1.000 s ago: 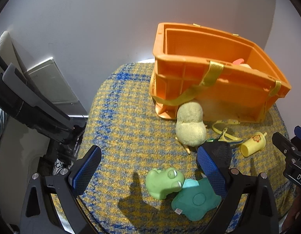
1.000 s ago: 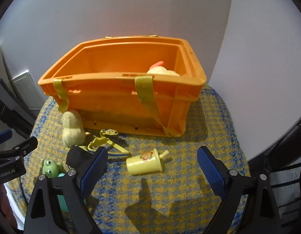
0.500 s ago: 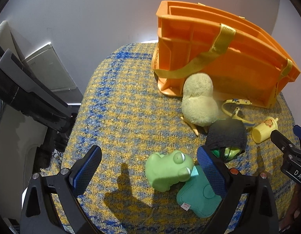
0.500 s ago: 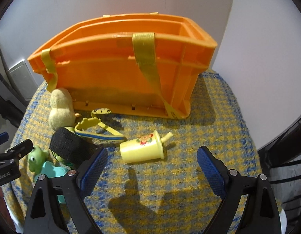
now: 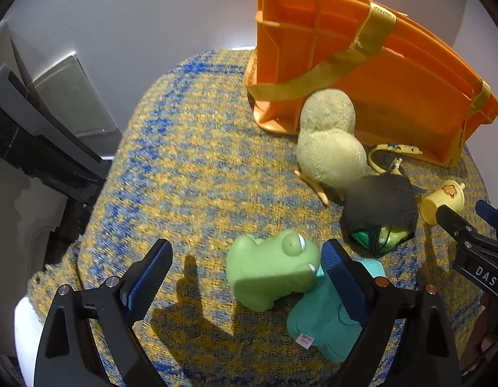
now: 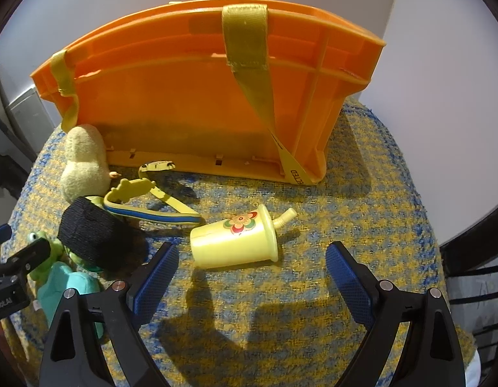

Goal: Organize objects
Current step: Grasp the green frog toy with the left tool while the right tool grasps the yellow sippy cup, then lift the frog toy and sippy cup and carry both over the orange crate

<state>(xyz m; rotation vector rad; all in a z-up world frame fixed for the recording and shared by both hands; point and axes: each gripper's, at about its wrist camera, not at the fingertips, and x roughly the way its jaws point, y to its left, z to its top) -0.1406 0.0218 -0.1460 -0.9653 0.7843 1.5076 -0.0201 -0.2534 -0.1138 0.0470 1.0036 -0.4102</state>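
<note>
One green toy frog (image 5: 271,274) lies on its side at 6 o'clock in your left wrist view, touching one teal plush (image 5: 326,319) at its 4 o'clock. One black fabric bundle (image 5: 379,206) with green showing under it sits at the frog's 2 o'clock, and one pale yellow plush chick (image 5: 329,148) leans by the crate at 12. One yellow cup with a straw (image 6: 236,238) lies on its side at the centre of your right wrist view, with one yellow-and-blue strap toy (image 6: 145,200) at its 10 o'clock. One orange crate (image 6: 200,96) with yellow straps stands behind all of them on the blue-and-yellow woven cloth (image 6: 362,193).

Your left gripper (image 5: 245,272) has just been closing a little; its jaws stand apart, the right pad beside the frog's snout, and I cannot tell if it touches. Your right gripper (image 6: 252,272) is spread wide just below the cup, pads clear of it
</note>
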